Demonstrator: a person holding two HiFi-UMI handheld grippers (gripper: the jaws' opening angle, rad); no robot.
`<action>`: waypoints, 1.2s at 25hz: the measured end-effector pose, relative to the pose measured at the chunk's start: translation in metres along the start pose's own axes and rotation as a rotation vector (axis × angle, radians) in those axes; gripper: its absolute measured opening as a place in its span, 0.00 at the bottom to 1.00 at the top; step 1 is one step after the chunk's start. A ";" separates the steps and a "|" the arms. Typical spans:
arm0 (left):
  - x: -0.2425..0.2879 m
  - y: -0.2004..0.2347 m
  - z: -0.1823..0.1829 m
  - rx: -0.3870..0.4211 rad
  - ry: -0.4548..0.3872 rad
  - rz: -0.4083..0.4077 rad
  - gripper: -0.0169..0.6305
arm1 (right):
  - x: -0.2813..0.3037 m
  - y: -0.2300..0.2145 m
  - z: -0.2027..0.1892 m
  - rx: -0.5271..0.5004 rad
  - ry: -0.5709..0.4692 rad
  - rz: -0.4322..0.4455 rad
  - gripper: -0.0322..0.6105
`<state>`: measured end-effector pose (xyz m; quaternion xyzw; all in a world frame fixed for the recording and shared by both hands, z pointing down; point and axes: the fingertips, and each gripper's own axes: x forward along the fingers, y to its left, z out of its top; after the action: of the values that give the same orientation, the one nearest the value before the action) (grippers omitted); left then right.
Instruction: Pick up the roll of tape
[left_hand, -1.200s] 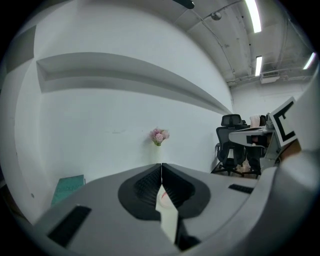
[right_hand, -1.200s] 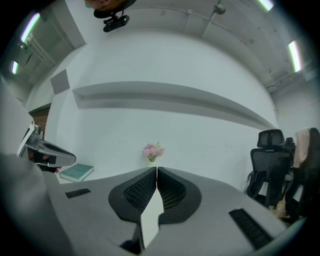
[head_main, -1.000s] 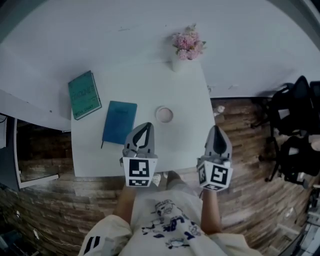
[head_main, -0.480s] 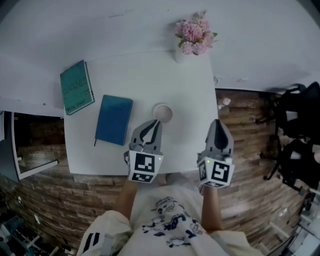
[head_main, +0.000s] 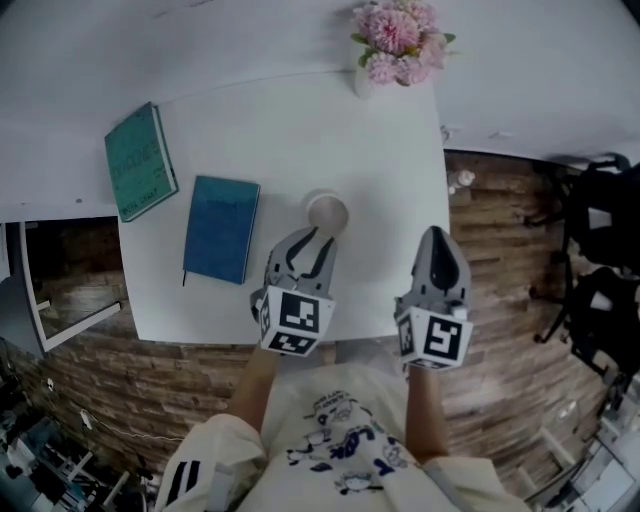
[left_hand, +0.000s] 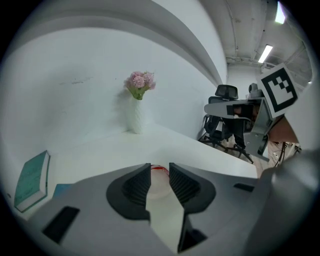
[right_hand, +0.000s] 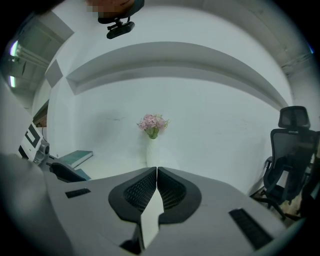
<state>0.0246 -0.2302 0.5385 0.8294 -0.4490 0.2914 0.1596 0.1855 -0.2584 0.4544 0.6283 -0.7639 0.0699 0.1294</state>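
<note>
While the roll of tape (head_main: 327, 213) lies flat on the white table (head_main: 380, 140), about mid-width and toward the near edge, your left gripper (head_main: 312, 240) is the closer one. Its tips sit just near-left of the roll; contact can't be told. Your left jaws have just been opening and now stand partly apart. Nothing is between the pads. In the left gripper view the roll only shows through the gap, just beyond the tips, with a red mark at its far rim. So the left is released and holds nothing.

Your right gripper (head_main: 437, 235) hangs over the table's near right corner, well apart from the roll. Its jaws are clenched pad to pad, with nothing in them.

Left of the roll lies a blue notebook (head_main: 221, 229); farther left, a teal book (head_main: 140, 162). At the far right corner stands a white vase of pink flowers (head_main: 395, 35). Black office chairs (head_main: 600, 200) stand right of the table.
</note>
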 end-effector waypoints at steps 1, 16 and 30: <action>0.003 0.000 -0.002 0.005 0.013 -0.005 0.18 | 0.002 0.000 -0.002 0.004 0.004 0.000 0.06; 0.045 -0.018 -0.039 0.089 0.231 -0.106 0.24 | 0.020 -0.006 -0.030 0.013 0.074 0.018 0.06; 0.059 -0.020 -0.052 0.186 0.415 -0.091 0.24 | 0.035 -0.006 -0.048 0.017 0.115 0.040 0.06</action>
<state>0.0486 -0.2305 0.6155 0.7823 -0.3400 0.4882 0.1843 0.1905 -0.2794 0.5099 0.6090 -0.7670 0.1150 0.1664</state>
